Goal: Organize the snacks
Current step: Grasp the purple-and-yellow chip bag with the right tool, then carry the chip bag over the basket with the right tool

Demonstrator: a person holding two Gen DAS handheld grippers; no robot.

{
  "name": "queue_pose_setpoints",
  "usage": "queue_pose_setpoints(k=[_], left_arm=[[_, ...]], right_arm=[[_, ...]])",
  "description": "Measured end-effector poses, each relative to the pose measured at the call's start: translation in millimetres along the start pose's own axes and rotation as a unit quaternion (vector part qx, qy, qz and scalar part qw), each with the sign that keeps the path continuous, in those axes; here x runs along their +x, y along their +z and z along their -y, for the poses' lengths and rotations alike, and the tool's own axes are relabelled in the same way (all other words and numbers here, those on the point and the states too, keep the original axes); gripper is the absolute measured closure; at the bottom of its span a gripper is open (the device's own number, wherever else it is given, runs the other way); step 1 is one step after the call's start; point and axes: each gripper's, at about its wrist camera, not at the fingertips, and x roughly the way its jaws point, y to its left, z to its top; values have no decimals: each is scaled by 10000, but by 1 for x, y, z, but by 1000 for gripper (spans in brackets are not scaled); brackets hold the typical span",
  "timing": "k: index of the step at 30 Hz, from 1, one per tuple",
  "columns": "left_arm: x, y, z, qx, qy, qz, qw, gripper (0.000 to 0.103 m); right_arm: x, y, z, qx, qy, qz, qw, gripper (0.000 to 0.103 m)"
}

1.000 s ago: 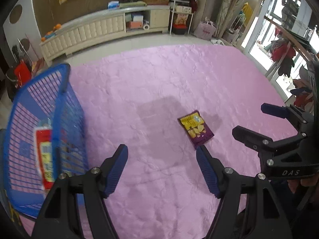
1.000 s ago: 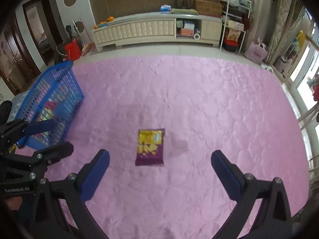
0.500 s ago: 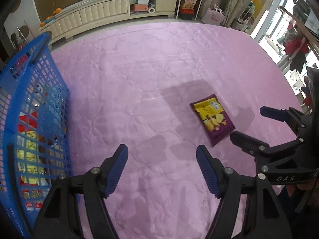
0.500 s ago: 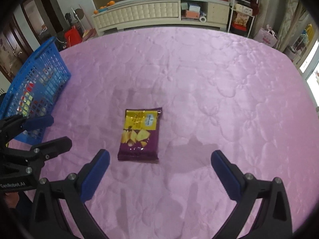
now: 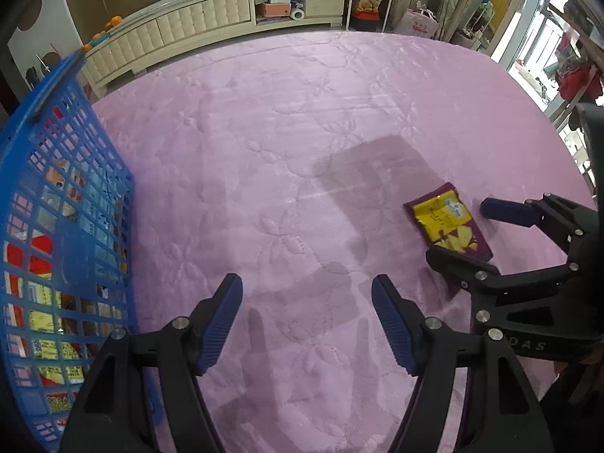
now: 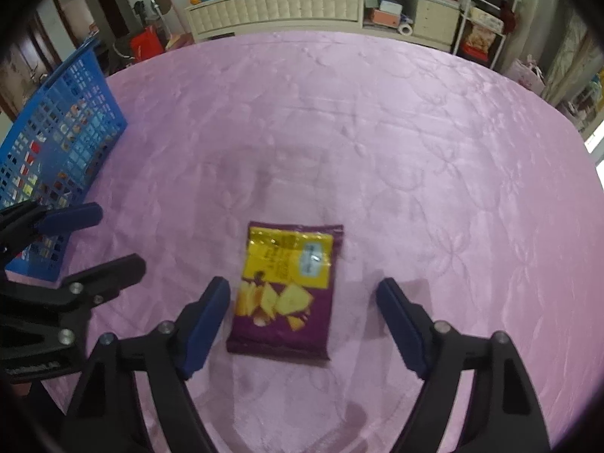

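Note:
A purple and yellow chip bag (image 6: 285,290) lies flat on the pink cloth (image 6: 377,132). My right gripper (image 6: 304,315) is open, low over the cloth, with the bag's near end between its fingers, not touching. It also shows in the left wrist view (image 5: 468,232), with the bag (image 5: 447,222) between its fingers. My left gripper (image 5: 306,311) is open and empty over bare cloth, beside the blue mesh basket (image 5: 71,173). The basket holds several snack packets and also shows in the right wrist view (image 6: 71,120).
A long cream cabinet (image 5: 211,22) stands beyond the cloth's far edge, with shelves and a white rack (image 6: 487,30) to its right. A window and clothes rack (image 5: 558,60) are at the far right.
My right gripper has dropped and closed in on the chip bag, which now sits between its fingers. My left gripper has shifted slightly; the basket stays at its left.

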Motion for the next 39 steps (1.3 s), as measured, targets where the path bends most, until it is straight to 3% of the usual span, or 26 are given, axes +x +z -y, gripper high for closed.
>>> queue_pose_setpoints(k=[4, 9, 14, 23, 26, 34, 36, 39], left_arm=[[2, 2, -1, -19, -46, 8, 10000, 34], [-2, -5, 4, 12, -29, 49, 10000, 34], [-2, -7, 15, 135, -158, 114, 9997, 34], [-39, -13, 30, 273, -28, 497, 9984, 34], [-52, -16, 36, 288, -36, 544, 9981, 16], [-102, -24, 46, 424, 142, 948, 9945, 13], [-112, -27, 45, 426, 153, 1042, 9935, 2], [-130, -29, 42, 413, 204, 1245, 9911, 0]], right_arm=[[1, -1, -10, -267, -280, 40, 9992, 31], [-2, -4, -16, -370, -293, 72, 9989, 48], [-8, -10, -13, -194, -145, 126, 9996, 49], [-47, -12, -13, -106, -85, 390, 9991, 49], [-67, -13, -14, -111, -110, 537, 9984, 49], [-107, -15, -21, -121, -238, 820, 9963, 49], [-119, -17, -23, -110, -233, 896, 9956, 49], [-135, -19, -29, -134, -258, 1033, 9942, 49]])
